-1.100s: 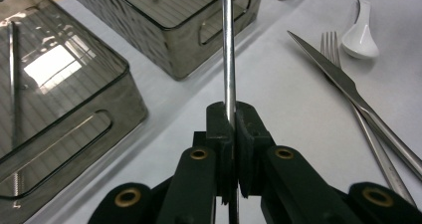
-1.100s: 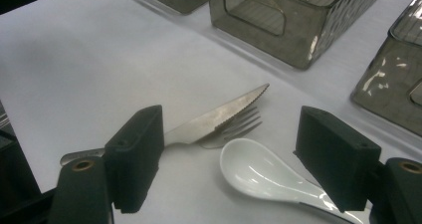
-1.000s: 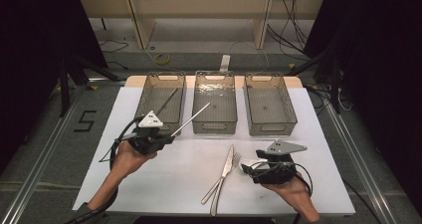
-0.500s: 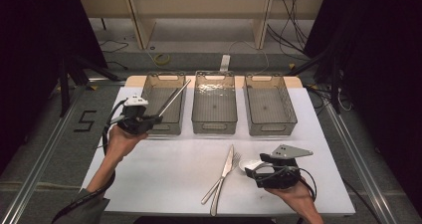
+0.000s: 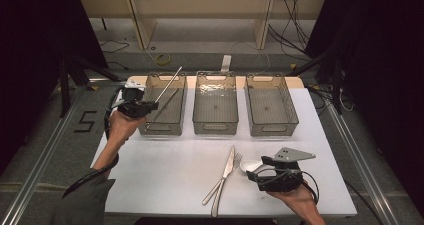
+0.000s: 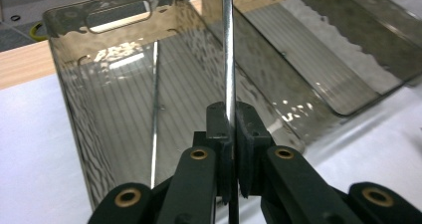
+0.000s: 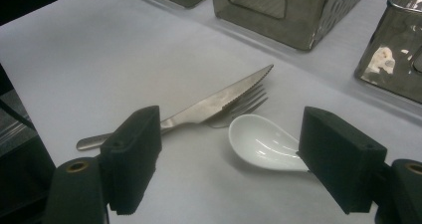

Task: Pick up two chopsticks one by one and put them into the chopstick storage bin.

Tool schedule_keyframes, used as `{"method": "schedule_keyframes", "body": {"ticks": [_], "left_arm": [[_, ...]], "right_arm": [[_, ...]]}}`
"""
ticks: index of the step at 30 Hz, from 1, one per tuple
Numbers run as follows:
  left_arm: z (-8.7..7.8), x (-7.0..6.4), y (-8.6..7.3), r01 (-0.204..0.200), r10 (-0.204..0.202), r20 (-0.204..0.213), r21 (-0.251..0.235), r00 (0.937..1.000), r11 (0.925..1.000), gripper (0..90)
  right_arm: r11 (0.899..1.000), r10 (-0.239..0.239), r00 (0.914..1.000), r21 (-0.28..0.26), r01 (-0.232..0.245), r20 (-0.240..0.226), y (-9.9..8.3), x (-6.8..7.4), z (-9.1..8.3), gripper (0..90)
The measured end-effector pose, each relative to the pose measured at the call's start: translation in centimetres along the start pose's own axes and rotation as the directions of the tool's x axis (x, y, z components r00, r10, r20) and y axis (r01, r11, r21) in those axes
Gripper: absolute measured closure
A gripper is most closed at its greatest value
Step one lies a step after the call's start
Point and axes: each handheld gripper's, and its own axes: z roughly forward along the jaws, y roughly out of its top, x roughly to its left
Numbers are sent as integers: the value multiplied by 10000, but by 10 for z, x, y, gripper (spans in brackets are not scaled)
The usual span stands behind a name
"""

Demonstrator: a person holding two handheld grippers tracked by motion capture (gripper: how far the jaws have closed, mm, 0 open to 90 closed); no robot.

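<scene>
Since the earlier frame the left gripper (image 5: 150,106) had carried the metal chopstick (image 5: 169,86) up over the left bin (image 5: 163,127), jaws pinching it, a second chopstick (image 6: 155,119) already lying inside. Sorting was in hand; the next move called for lowering and letting go. The right gripper (image 7: 229,162) waited, jaws spread, by the white spoon (image 7: 261,143) on the counter (image 5: 165,180).

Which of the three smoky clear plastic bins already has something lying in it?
The leftmost smoky clear plastic bin: a thin metal rod lies inside; the other two look empty.
</scene>
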Motion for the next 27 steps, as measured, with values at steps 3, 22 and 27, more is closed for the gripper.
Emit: {"method": "schedule_keyframes", "body": {"ticks": [3,22,27], "left_arm": [[6,6,3,177,-176,-71,55,9998,9998,855],[34,35,9,585,-557,-542,507,9970,9970,854],[41,37,8,713,-683,-596,491,9959,9962,854]], "right_arm": [[10000,1,10000,14,-1,-53,0,0,0,256],[9999,-39,9999,119,41,-127,0,0,3,259],[9999,-69,9998,128,71,-164,0,1,3,261]]}}
